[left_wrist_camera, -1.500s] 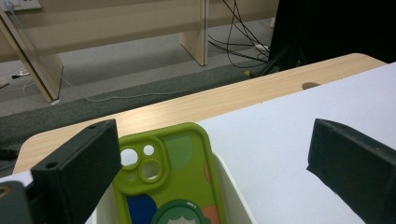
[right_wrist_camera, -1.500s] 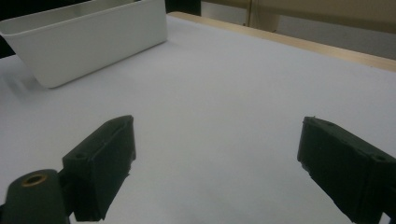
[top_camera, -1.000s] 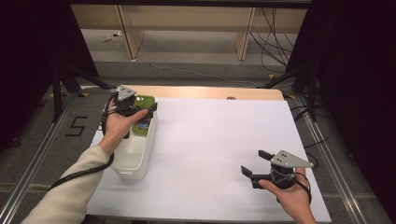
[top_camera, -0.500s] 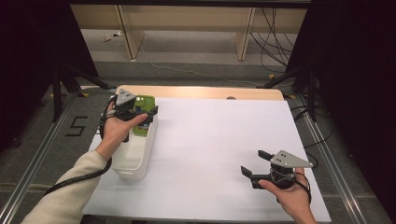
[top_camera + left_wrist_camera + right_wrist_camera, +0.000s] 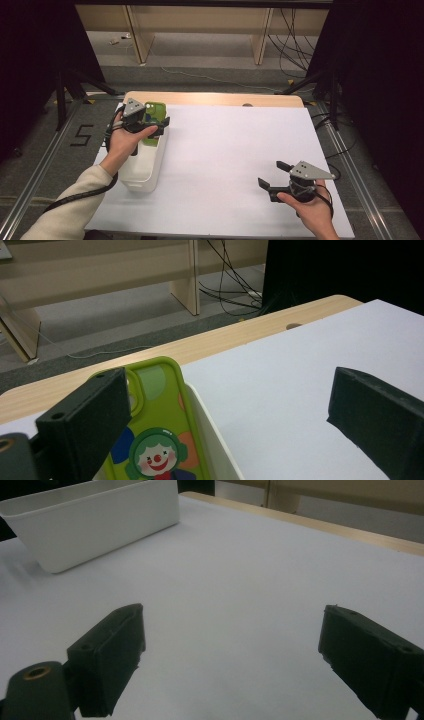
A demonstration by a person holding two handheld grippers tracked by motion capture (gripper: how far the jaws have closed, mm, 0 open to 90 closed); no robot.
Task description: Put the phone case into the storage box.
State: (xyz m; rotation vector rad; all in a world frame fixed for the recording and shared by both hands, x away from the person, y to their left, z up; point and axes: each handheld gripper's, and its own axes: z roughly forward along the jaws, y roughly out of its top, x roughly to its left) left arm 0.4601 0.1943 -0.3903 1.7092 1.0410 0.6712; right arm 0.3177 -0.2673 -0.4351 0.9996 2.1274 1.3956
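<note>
Both tongs are held open: left tongs (image 5: pixel 156 125) over the bin (image 5: pixel 145 167) holding a phone case (image 5: pixel 150 440), right tongs (image 5: pixel 272 176) above the counter (image 5: pixel 230 150).

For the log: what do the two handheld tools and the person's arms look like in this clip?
Both tools are black, with two blocky, matte black jaws and a grey three-cornered plate on top. The left tool trails a black cable along the person's forearm, which wears a cream long sleeve. A small brass-ringed hole sits at the base of the right tool in its own view. The right sleeve isn't visible.
</note>
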